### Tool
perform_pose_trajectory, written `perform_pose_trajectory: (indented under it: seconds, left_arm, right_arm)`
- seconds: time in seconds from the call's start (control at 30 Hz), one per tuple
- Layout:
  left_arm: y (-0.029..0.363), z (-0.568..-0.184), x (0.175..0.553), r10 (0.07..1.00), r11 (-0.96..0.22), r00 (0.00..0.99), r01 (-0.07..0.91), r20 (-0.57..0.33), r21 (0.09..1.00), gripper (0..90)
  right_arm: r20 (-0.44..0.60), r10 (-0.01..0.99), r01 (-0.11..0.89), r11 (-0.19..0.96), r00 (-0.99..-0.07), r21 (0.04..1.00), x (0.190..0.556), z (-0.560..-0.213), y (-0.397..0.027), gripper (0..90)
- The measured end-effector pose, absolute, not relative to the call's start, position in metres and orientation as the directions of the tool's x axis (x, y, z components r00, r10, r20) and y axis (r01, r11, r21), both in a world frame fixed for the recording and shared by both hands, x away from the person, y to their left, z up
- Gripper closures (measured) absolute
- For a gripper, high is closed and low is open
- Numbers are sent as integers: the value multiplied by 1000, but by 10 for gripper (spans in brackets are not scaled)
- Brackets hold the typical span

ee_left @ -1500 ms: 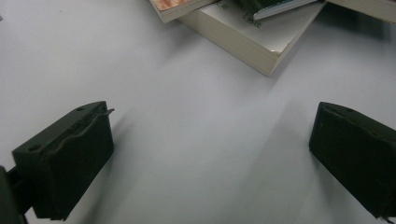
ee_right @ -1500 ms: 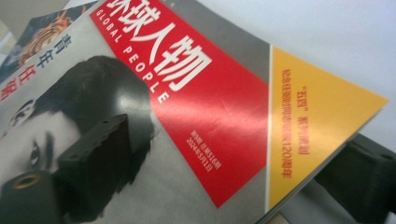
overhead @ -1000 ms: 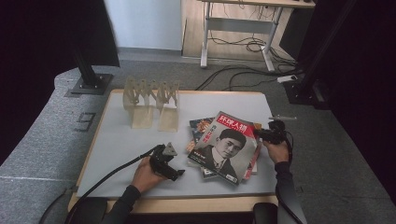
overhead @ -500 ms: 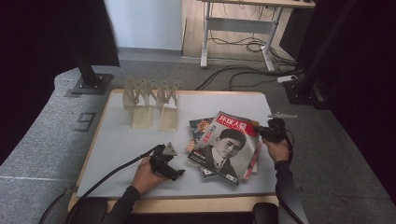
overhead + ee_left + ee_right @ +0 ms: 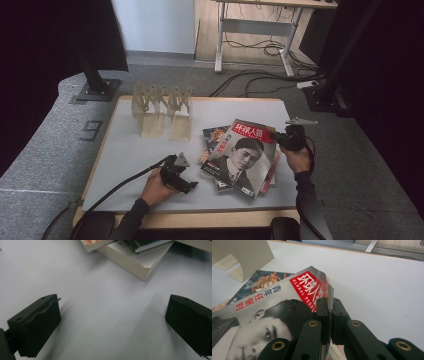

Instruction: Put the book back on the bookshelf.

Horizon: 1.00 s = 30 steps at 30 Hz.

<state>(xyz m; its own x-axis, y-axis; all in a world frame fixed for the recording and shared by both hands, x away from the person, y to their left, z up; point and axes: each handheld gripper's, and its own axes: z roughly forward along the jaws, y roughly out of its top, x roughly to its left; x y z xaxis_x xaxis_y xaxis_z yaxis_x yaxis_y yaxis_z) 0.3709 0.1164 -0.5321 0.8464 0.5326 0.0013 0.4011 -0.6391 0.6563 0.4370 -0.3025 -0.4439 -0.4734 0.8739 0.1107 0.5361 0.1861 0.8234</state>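
A magazine (image 5: 240, 157) with a red title band and a man's portrait lies on top of a small pile of magazines (image 5: 214, 136) at the table's right half. My right gripper (image 5: 278, 139) is shut on that magazine's upper right corner, which is lifted off the pile. In the right gripper view the cover (image 5: 274, 315) bends up between the closed jaws of the right gripper (image 5: 328, 302). My left gripper (image 5: 189, 185) rests on the table to the left of the pile. Its jaws stand wide open over bare tabletop in the left gripper view (image 5: 112, 322), with nothing between them.
A pale slotted rack (image 5: 162, 112) stands at the back left of the white table (image 5: 125, 155); its corner (image 5: 242, 255) shows in the right gripper view. The edges of the piled magazines (image 5: 130, 260) lie just ahead of the left jaws. Cables trail from both grippers.
The right gripper has risen a little and taken the magazine's corner up with it. The left gripper has stayed where it was.
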Motion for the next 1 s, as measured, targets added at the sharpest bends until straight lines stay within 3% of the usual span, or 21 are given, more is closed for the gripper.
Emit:
perform_pose_trajectory:
  seconds: [0.37, 1.0]
  left_arm:
    - [117, -526, 367, 532, -645, 847, 411, -8, 645, 33]
    - [104, -494, 372, 479, -610, 877, 371, -47, 701, 119]
  right_arm:
    - [90, 859, 485, 196, -505, 852, 428, -424, -296, 858]
    - [51, 816, 409, 233, -576, 882, 417, -393, -272, 859]
